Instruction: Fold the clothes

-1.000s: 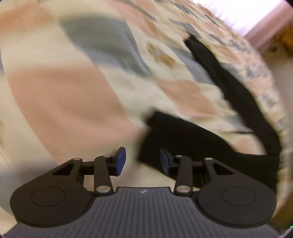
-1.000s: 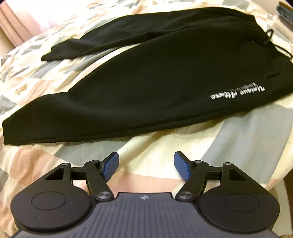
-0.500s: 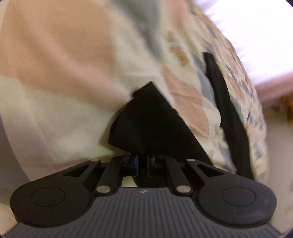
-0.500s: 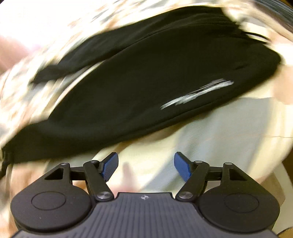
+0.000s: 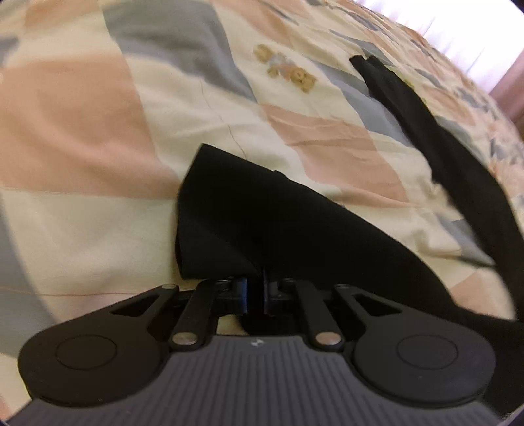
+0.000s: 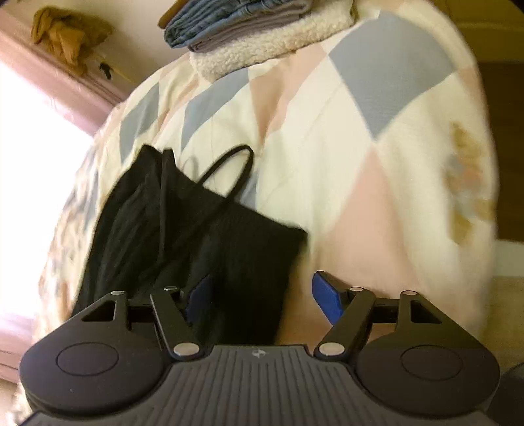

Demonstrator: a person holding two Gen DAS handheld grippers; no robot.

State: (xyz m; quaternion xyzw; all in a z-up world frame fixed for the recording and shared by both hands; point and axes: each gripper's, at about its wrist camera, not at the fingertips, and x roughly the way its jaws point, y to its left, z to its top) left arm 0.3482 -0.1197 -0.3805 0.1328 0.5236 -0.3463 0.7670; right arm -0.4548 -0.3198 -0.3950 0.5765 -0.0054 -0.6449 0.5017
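Black sweatpants [image 5: 294,226] lie on a patchwork quilt [image 5: 82,108]. My left gripper [image 5: 253,291] is shut on the cuff end of the near leg, which bunches up just in front of the fingers. The other leg [image 5: 425,131] stretches away at the right. In the right wrist view my right gripper [image 6: 262,295] is open, with the ribbed waistband end of the sweatpants [image 6: 203,236] between its blue pads. The left pad [image 6: 199,291] is over the black cloth, the right pad [image 6: 326,295] over the quilt [image 6: 376,157]. A black drawstring [image 6: 229,173] loops out from the waistband.
A stack of folded clothes [image 6: 242,29] sits at the far end of the bed, a white fleece under grey and blue denim items. A bright window with pink curtain [image 6: 49,98] is at the left. The bed edge drops off at the right [image 6: 491,164].
My left gripper closed on the leg cuff and lifted it slightly. My right gripper swung from facing the side of the sweatpants to the waistband end, staying open.
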